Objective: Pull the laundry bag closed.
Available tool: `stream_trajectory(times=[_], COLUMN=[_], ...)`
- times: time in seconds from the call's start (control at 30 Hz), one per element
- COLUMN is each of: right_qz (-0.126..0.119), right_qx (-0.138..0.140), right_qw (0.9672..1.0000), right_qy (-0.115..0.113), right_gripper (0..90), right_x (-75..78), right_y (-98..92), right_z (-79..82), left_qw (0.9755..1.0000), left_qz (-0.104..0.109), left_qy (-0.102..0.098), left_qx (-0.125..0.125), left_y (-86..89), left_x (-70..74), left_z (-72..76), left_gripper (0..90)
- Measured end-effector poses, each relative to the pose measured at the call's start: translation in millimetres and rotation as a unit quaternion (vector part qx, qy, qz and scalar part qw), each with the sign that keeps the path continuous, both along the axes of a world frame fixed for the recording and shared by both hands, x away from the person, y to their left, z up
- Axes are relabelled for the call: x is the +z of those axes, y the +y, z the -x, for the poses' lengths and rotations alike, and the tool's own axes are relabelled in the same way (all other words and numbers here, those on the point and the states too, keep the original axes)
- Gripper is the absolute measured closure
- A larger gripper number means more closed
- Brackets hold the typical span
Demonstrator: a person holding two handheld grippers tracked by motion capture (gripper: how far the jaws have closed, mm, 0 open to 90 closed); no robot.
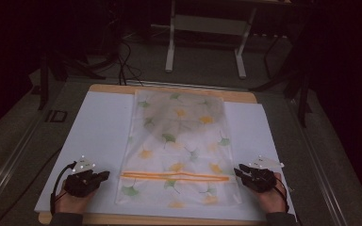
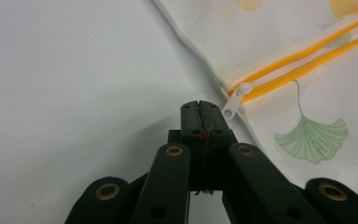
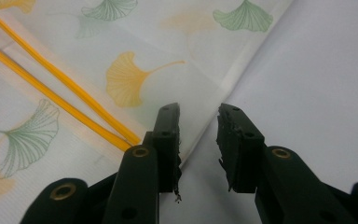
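Zippered mesh laundry bag flat on table, grippers at both ends of zipper

Handling: laundry bag [image 1: 176,146] looks light, thin and floppy, soft mesh fabric with no stiffness, so it will likely drag and bunch if pulled without an anchor. Probably not fragile and not slippery on the white mat [image 1: 99,127]. Best hold for opening or closing is the small white zipper pull [image 2: 235,103] at the bag's left end; it is tiny, flat and lies loose, so a pinch has to be precise. Fabric edge at the zipper's far end is a good spot to pin or pinch for counter-tension.

Looks: translucent white rectangle, printed with green and yellow ginkgo leaves, orange zipper [image 1: 175,176] running across near the person's end. Zipper tapes appear slightly apart, likely open or partly open. Greyish contents show faintly in the far half, cannot tell what.

Place: bag lies centred on the mat on the table [image 1: 245,96], long side running away from the person.

Left gripper [image 2: 199,105]: jaws pressed fully together with nothing between them, tip just beside the zipper pull, not on it. Right gripper [image 3: 198,119]: jaws parted, empty, hovering over the bag's right edge near the zipper end, fabric edge lying under the gap.
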State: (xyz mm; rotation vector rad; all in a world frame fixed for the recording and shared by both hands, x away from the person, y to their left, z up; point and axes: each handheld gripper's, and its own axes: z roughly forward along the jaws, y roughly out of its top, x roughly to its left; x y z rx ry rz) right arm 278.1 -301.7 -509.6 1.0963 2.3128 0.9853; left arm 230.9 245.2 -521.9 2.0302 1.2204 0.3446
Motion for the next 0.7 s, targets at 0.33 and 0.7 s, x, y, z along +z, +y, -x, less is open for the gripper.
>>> stream_trajectory(times=[0.33,0.7], right_qz=[0.007,0.006], right_qx=[0.012,0.02], right_qw=[0.9999,0.9997], right_qy=[-0.006,-0.01], right_gripper=[68.2,67.1], right_x=[8.8,12.7], right_y=[6.8,13.3], right_z=[-4.1,-6.5], left_qw=[0.9998,0.9987], left_qz=[0.003,-0.003], left_qy=[0.004,0.016], left_qx=[-0.02,-0.048], left_y=[-6.9,-16.0], left_x=[-0.2,-2.6], left_z=[-0.5,-1.3], left_gripper=[90.0,90.0])
